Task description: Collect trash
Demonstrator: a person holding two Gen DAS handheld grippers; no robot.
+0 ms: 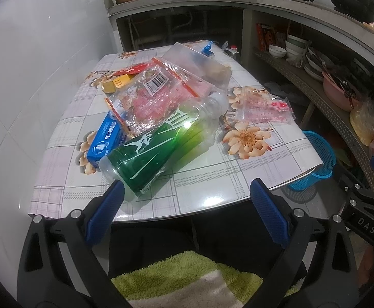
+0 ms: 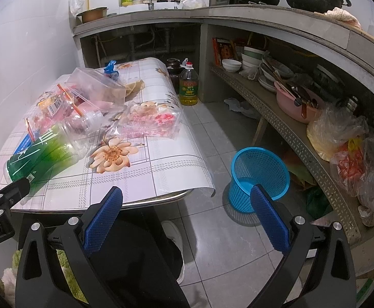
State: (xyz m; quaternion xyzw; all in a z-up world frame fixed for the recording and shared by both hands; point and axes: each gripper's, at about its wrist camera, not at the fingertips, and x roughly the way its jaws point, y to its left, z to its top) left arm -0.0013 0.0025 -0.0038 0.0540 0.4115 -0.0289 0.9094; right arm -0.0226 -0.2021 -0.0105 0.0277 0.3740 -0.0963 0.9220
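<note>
Both claws [image 1: 187, 192] [image 2: 187, 200] apart, empty; green bottle [image 1: 158, 151] before blue box [image 1: 105, 141], wrappers [image 1: 156, 97]

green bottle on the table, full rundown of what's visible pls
The green bottle is clear plastic with a green label wrap printed in white. It lies on its side on the floral tablecloth, base toward the near edge, neck pointing away; no liquid is visible inside. A blue box sits against its left side, and crinkled clear wrappers lie against its neck end. The left tongs are open, one blue pad right by the base; contact cannot be told.
</note>
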